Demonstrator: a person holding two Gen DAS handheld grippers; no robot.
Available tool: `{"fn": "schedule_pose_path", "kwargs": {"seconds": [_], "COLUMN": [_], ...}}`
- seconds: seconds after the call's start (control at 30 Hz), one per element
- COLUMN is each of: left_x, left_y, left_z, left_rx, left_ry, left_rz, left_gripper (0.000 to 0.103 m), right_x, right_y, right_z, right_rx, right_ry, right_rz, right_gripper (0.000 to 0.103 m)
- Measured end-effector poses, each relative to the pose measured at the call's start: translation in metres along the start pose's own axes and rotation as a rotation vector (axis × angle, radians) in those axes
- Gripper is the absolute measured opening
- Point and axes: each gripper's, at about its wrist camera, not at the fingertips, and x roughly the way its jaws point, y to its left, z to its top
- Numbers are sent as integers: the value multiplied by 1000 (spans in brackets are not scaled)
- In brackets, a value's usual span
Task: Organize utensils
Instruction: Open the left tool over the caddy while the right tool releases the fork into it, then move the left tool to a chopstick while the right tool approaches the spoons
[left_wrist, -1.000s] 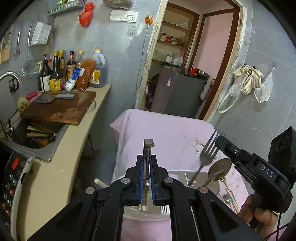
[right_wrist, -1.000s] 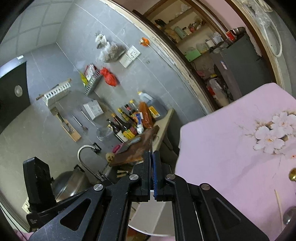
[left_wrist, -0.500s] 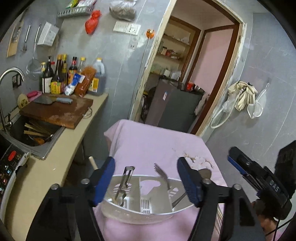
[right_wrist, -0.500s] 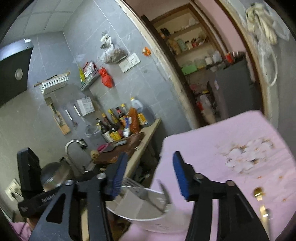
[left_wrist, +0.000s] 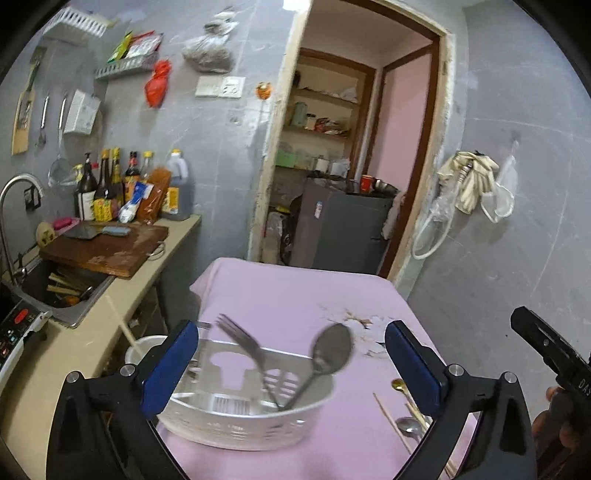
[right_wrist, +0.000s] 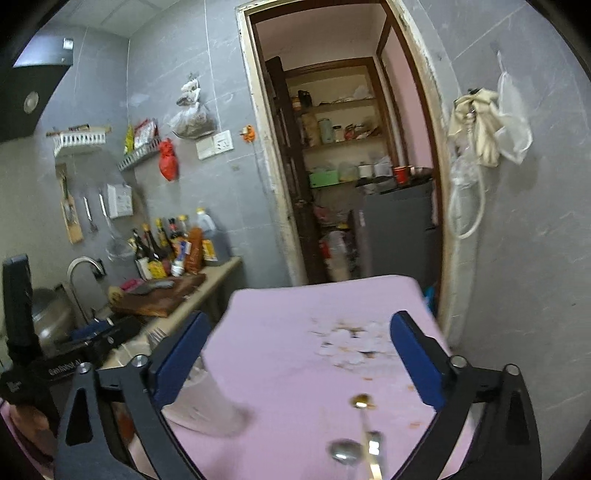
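A white utensil holder stands on the pink-clothed table. A fork and a large spoon lean in it, blurred. My left gripper is open and empty above the holder. Loose spoons and chopsticks lie on the cloth to its right. My right gripper is open and empty over the table. A gold spoon and a steel spoon lie below it. The holder's edge shows blurred at left.
A kitchen counter with a cutting board, sauce bottles and a sink runs along the left. A doorway with a grey cabinet is behind the table. The other gripper's body shows at right.
Both grippers were shut on utensils a second ago; they opened. The fork and spoon now stand in the holder. Both grippers have pulled back and up.
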Motion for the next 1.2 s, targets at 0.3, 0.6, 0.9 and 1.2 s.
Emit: {"fn": "schedule_pose_path", "kwargs": {"seconds": [0.3, 0.6, 0.9, 1.2], "left_x": [2, 21, 62, 112], "left_y": [-56, -93, -107, -97], "left_z": [-24, -54, -96, -124], "left_rx": [64, 67, 13, -82], "left_ry": [35, 135, 237, 427], "left_rz": [-21, -3, 42, -56], "left_gripper": [102, 102, 102, 64], "right_x": [-15, 0, 43, 84], "right_y": [-51, -103, -136, -141], "right_z": [-9, -38, -88, -124], "right_rx": [4, 43, 64, 73], "right_ry": [50, 150, 274, 371], "right_rz": [-68, -94, -25, 73], "right_gripper": [101, 101, 101, 93]}}
